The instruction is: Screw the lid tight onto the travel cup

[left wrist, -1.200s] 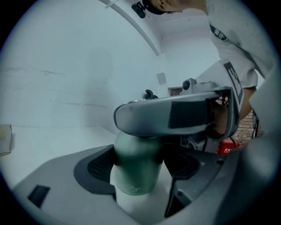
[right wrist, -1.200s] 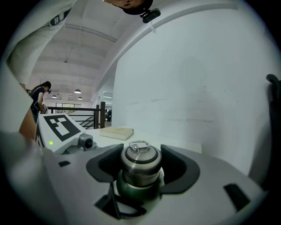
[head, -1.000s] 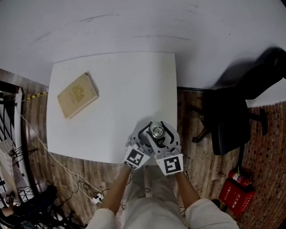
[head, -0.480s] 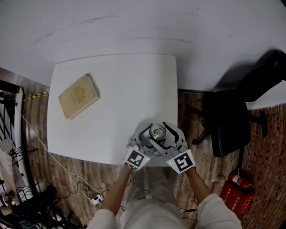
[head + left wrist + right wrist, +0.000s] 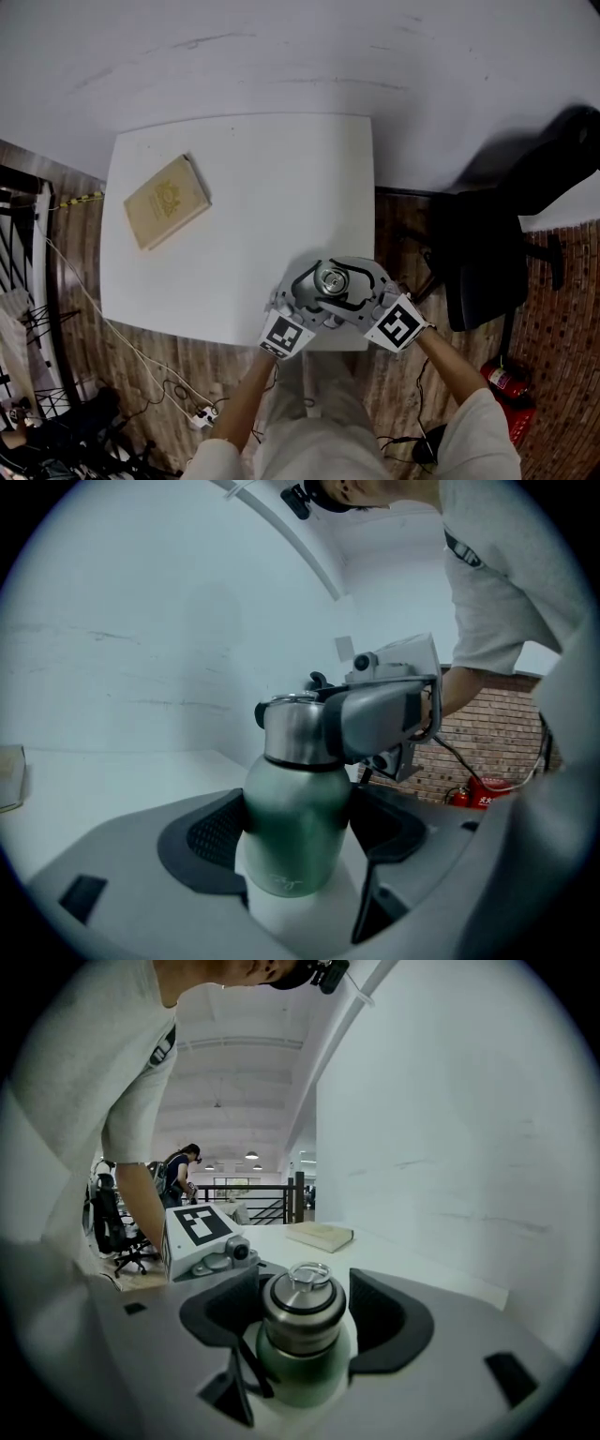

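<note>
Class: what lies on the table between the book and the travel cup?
Nothing but bare white table from the book to the left gripper that clasps the travel cup, seen in the head view.

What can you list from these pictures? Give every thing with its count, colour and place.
square white table: one, white, centre, against the wall
hardback tan book: one, tan, left part of the table
green metal travel cup: one, green, near the table's front edge
round steel lid: one, silver, on top of the cup
black office chair: one, black, right of the table
red fire extinguisher: at least one, red, floor at lower right
white power strip: one, white, floor at lower left, with cables
left tongs: one, grey, clamped on the cup's body
right tongs: one, grey, round the lid; jaws have just been opening, pads off it
person's light sleeves: two, pale, bottom of the head view
</note>
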Motion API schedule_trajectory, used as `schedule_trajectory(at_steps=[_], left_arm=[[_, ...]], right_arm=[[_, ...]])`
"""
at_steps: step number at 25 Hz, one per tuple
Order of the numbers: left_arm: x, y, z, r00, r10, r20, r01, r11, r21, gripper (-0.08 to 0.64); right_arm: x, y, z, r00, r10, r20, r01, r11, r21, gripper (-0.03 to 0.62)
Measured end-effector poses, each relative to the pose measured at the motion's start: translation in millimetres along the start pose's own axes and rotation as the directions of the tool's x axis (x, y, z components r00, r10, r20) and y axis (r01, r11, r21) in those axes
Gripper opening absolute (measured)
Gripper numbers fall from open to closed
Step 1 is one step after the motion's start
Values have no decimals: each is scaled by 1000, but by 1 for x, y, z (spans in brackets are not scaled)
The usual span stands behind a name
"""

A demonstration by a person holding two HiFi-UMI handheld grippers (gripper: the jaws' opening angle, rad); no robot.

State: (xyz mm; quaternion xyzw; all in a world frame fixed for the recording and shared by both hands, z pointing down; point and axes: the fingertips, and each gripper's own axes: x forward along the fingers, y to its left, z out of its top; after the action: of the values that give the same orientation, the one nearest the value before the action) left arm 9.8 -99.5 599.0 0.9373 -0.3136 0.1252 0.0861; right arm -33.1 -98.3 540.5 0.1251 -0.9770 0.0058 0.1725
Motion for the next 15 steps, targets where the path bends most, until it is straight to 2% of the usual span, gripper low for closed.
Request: schedule_trajectory(at_steps=[4, 9, 15], left_arm=[[0, 0, -1, 1000, -1, -1, 1, 1000, 1, 337], [0, 0, 1, 1000, -2, 1, 2, 1000, 1, 337], [0, -1, 0, 1000, 0, 3, 0, 1000, 0, 336]], right_arm=[[1, 0, -1, 998, 56, -11, -56, 998, 15, 284], [2, 3, -4, 994, 103, -27, -103, 994, -23, 261], [1, 1, -4, 999, 38, -7, -38, 999, 14, 261]])
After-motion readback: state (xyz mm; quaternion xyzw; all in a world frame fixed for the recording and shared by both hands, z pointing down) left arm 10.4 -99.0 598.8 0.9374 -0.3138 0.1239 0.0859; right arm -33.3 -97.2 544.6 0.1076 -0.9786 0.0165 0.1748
